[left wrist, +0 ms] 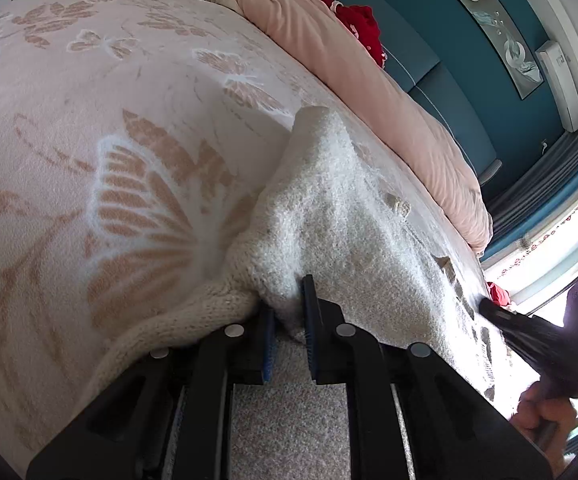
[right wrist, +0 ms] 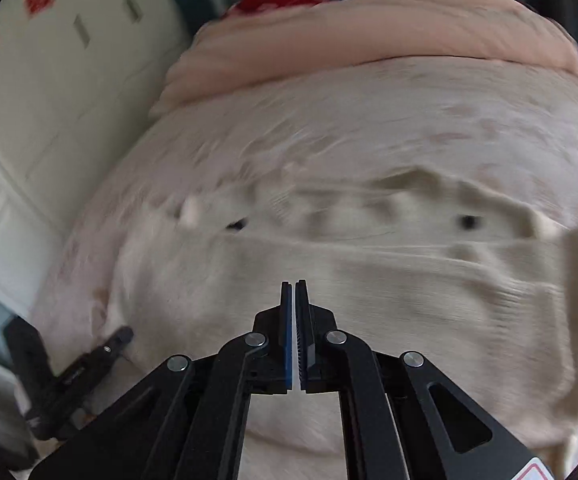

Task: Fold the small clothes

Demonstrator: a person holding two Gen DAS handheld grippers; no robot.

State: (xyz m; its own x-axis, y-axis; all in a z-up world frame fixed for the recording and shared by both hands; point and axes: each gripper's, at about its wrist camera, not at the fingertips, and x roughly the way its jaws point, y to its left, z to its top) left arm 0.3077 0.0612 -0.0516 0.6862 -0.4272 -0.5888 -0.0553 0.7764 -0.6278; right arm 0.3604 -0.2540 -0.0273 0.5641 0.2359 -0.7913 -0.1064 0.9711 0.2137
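Note:
A cream knitted sweater (left wrist: 329, 216) lies on the pink flowered bedspread (left wrist: 89, 120). My left gripper (left wrist: 291, 300) is shut on a bunched fold of the sweater near its ribbed hem and holds it low over the bed. In the right wrist view the sweater (right wrist: 409, 280) is spread out wide and blurred, with dark buttons showing. My right gripper (right wrist: 293, 286) is shut and empty, held above the sweater's near part. The left gripper also shows in the right wrist view (right wrist: 123, 336) at the sweater's left edge. The right gripper shows in the left wrist view (left wrist: 489, 308) at the far right.
A rolled pink duvet (left wrist: 369, 80) lies along the head of the bed, with a red cloth (left wrist: 361, 28) behind it. A teal headboard wall (left wrist: 469, 60) and a bright window (left wrist: 549, 256) lie beyond. A white wardrobe (right wrist: 49, 100) stands left of the bed.

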